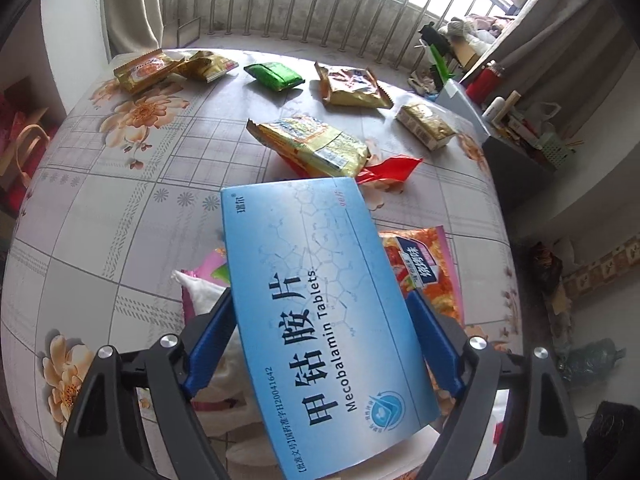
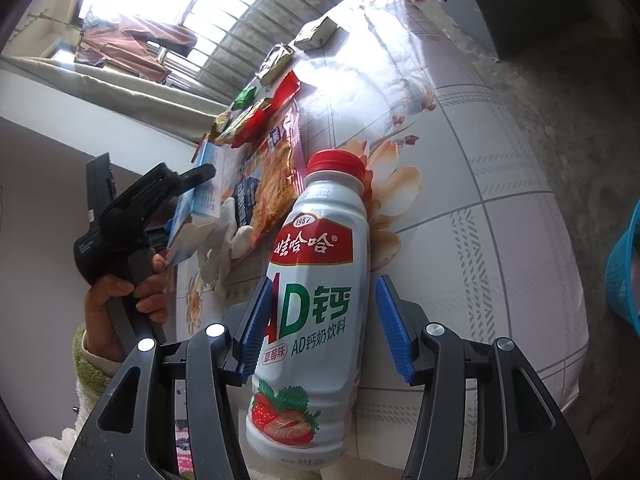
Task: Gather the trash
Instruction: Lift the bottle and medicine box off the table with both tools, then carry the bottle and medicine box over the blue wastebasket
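A blue Mecobalamin tablet box (image 1: 312, 264) hangs above the flowered tablecloth (image 1: 120, 200), with my left gripper (image 1: 320, 294) shut across its width. The right wrist view shows that same left gripper (image 2: 192, 198) and box (image 2: 200, 200) at the left, in a person's hand (image 2: 132, 292). A white AD calcium milk bottle (image 2: 320, 240) with a red cap lies along my right gripper (image 2: 324, 280), cap pointing away. The gripper is shut on its labelled middle. The bottle leans on the left pad, and a thin strip of cloth shows beside the right one.
Under the box lie an orange snack bag (image 1: 428, 276) and white tissue (image 1: 204, 292). Farther off are a yellow packet (image 1: 316, 144), a red wrapper (image 1: 392, 168), a green packet (image 1: 274, 74) and gold packets (image 1: 146, 70). A blue basket (image 2: 624, 272) stands past the table's right edge.
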